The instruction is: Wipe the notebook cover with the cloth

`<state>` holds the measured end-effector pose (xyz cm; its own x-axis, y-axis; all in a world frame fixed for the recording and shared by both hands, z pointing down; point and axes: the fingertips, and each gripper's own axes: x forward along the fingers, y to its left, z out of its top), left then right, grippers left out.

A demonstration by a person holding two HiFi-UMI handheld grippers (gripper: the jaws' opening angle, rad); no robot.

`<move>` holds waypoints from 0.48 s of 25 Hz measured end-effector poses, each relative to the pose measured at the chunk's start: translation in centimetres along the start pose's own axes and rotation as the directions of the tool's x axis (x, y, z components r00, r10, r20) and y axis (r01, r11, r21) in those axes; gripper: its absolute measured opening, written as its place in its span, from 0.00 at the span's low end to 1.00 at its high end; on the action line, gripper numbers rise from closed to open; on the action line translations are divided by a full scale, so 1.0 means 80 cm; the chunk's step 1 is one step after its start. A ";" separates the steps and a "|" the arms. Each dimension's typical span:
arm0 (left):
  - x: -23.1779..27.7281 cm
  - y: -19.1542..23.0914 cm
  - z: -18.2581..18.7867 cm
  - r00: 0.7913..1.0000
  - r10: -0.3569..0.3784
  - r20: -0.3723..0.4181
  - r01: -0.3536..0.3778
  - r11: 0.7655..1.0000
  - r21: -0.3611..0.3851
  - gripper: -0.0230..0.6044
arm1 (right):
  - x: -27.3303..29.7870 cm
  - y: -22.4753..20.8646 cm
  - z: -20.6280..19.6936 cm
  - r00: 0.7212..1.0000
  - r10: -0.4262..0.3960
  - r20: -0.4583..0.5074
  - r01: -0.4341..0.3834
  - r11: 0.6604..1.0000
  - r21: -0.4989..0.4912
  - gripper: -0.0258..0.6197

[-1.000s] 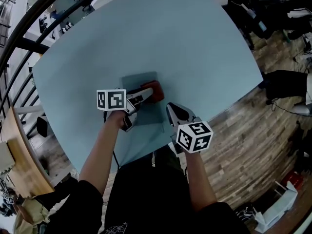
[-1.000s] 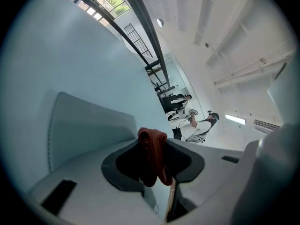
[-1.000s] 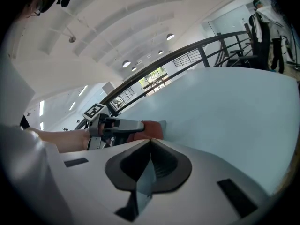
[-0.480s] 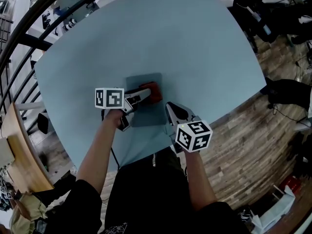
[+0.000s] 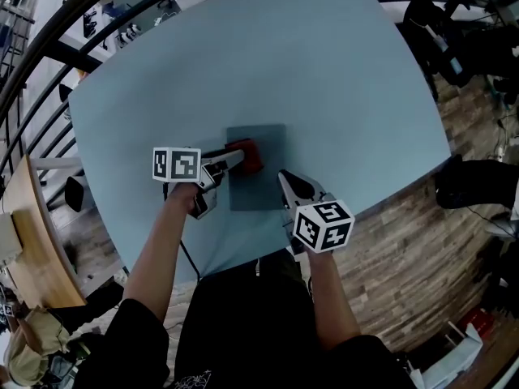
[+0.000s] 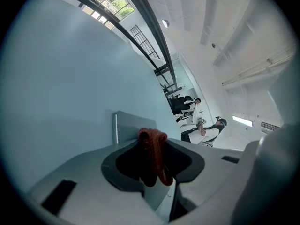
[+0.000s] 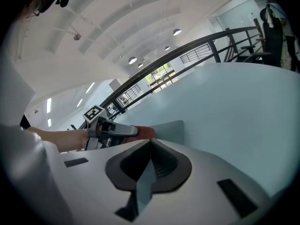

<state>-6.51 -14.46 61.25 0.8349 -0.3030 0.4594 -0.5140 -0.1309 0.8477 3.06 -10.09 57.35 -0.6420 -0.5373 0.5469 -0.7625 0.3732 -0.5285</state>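
Jaws of our right gripper [image 5: 284,177] meet on nothing, beside the notebook [image 5: 261,186]. Our left gripper [image 5: 237,156] pinches the cloth [image 5: 248,153], which we judge soft, limp and best held bunched, onto the stiff cover, flat on the table [image 5: 340,79].

Red cloth [image 5: 246,154] bunched on flat grey-blue notebook [image 5: 264,178], left part

A pale blue table [image 5: 324,71] is seen filling most of the head view, set on a wood-plank floor [image 5: 422,241]. A curved black railing [image 7: 206,46] is seen beyond the table, a tan wooden surface [image 5: 32,254] at the left, and round ceiling lights [image 7: 176,32] overhead.
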 end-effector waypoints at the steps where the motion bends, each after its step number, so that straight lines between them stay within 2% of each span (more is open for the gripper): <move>1: -0.005 0.002 0.000 1.000 0.004 0.004 -0.004 1.000 -0.001 0.25 | 0.002 0.004 0.000 1.000 0.005 -0.002 -0.005 1.000 -0.001 0.05; 12: -0.065 0.033 0.005 0.997 0.065 0.038 -0.065 0.998 -0.009 0.25 | 0.029 0.038 0.001 0.999 0.042 -0.013 -0.042 0.999 -0.017 0.05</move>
<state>-12.28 -13.60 61.00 0.7916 -0.3462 0.5035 -0.5654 -0.1028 0.8184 -0.75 -10.21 56.94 -0.6741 -0.5117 0.5326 -0.7363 0.4081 -0.5398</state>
